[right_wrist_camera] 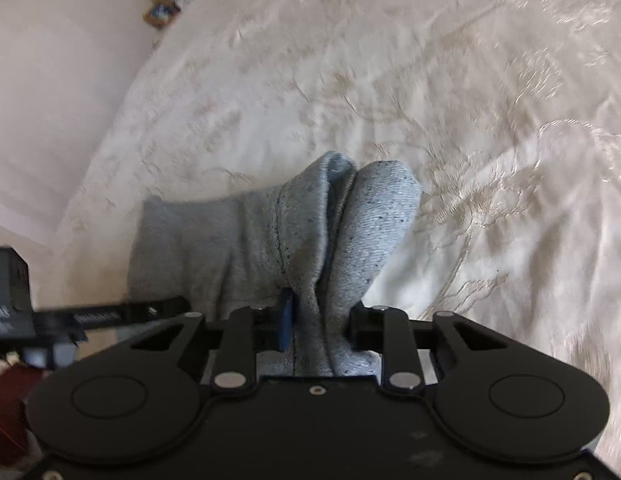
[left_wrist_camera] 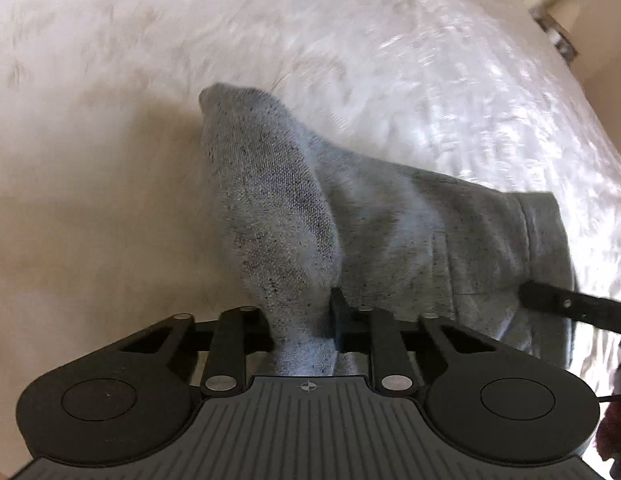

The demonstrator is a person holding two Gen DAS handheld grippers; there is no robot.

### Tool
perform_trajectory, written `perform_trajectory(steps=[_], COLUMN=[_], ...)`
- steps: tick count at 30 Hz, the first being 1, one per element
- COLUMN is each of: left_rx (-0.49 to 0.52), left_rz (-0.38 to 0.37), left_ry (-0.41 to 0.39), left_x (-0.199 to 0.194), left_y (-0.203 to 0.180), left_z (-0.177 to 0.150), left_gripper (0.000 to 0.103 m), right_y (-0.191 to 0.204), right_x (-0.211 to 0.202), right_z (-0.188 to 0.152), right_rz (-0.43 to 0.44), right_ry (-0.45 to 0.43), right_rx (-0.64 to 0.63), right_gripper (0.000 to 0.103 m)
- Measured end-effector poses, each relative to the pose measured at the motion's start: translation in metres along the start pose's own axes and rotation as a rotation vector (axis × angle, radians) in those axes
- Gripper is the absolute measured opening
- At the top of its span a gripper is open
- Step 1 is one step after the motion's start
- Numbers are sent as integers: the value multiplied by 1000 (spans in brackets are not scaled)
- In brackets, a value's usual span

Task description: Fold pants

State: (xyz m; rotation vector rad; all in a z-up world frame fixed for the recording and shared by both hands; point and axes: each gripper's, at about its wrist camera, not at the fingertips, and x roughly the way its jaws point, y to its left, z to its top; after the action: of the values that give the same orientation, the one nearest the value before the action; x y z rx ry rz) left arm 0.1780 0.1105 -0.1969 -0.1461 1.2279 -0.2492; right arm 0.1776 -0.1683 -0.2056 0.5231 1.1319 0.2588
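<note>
Left tool point(left_wrist_camera: 302, 332) and right tool point(right_wrist_camera: 318, 328) each clamp bunched grey pants point(left_wrist_camera: 350, 216) above the bed point(left_wrist_camera: 110, 160); lift-and-fold step; next, carry both edges over evenly

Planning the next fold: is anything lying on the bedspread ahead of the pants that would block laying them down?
Nothing visible does. Both the left gripper and right gripper pinch the grey pants, and the white bedspread beyond them shows only its embroidery.
</note>
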Motion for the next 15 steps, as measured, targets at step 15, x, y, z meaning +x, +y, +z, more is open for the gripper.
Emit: perform_trajectory(steps=[15], left_rx=[258], left_rz=[-94], left_ry=[-162], left_x=[7], left_y=[-115], left_z=[107], left_gripper=[20], right_y=[-37], right_x=[-74], right_z=[85], right_rz=[-101], right_ry=[-241], right_rx=[-41], right_gripper=[26])
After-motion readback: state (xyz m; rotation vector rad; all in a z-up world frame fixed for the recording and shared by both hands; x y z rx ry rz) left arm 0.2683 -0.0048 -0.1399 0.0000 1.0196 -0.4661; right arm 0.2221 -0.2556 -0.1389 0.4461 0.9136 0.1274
